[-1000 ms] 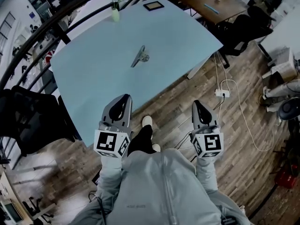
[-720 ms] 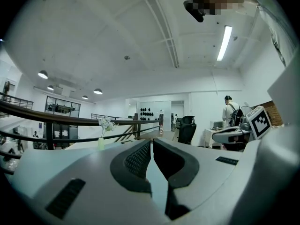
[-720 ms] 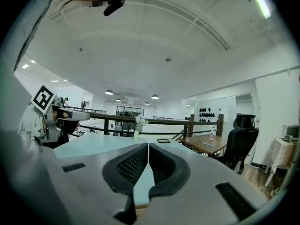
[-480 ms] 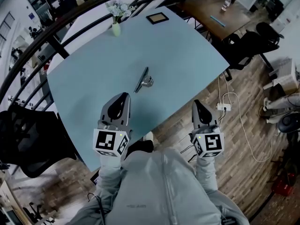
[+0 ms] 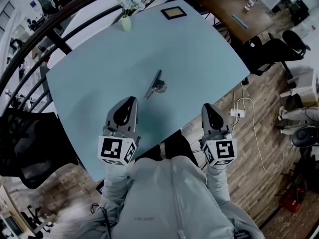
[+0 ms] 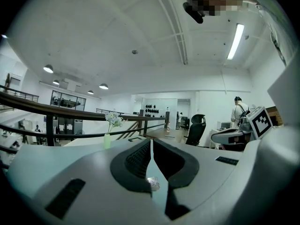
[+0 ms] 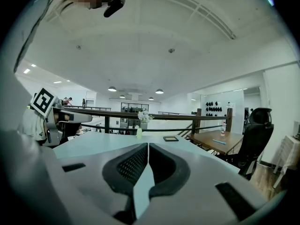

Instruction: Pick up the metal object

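1. The metal object, a slim grey bar with a shiny rounded piece at its side, lies flat near the middle of the pale blue desk. Neither gripper touches it.
2. The left gripper hangs over the near part of the desk. It points toward the metal object, which sits just ahead of its tips and slightly to the right.
3. In the left gripper view, the jaws meet at their tips with nothing held. A glint of the metal object shows through the gap lower down between the pads.
4. The right gripper is at the desk's near edge, its body above the wood floor and well apart from the metal object.
5. In the right gripper view, these jaws are also pressed together and empty, with bare desk surface beyond them.
6. At the far side of the desk stand a small green vase of white flowers and a dark flat frame, both far from the metal object.
7. A black chair stands off the desk's left side. A brown wooden table sits beyond the far right corner, and a white cable trails across the floor.
8. The person's grey sleeves and top fill the bottom of the head view.
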Available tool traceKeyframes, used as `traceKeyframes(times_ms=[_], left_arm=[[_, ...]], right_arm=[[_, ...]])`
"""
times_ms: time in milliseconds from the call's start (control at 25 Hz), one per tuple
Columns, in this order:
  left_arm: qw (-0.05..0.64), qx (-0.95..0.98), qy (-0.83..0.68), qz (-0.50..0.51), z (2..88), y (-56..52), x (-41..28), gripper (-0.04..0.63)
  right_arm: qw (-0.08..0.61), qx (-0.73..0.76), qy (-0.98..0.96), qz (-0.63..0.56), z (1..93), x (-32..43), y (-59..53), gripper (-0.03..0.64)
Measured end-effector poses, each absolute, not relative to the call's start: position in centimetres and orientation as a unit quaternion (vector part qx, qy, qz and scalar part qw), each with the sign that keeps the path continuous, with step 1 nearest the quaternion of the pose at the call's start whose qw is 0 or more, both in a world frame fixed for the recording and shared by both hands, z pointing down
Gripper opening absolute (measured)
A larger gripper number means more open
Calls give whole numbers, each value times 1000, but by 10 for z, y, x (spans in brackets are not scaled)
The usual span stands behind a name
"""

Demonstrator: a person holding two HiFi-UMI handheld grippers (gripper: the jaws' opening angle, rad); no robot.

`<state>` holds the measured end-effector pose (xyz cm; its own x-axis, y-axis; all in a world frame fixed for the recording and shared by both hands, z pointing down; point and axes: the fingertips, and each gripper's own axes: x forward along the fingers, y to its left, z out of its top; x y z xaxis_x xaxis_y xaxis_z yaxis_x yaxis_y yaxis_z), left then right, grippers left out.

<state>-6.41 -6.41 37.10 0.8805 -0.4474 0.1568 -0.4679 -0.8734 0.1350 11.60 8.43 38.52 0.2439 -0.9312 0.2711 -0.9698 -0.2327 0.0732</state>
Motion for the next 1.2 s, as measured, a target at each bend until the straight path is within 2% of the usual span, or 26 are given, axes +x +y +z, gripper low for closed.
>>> traceKeyframes(times_ms=[680,1200], left_arm=[[85,895,-435,41,368,-135,-15,40],[89,819,-565,43,371,-100,-36,40]], right_arm=[[125,612,-779,53,391,193,-82,25],[118,492,-862,35,390,180,-115,25]])
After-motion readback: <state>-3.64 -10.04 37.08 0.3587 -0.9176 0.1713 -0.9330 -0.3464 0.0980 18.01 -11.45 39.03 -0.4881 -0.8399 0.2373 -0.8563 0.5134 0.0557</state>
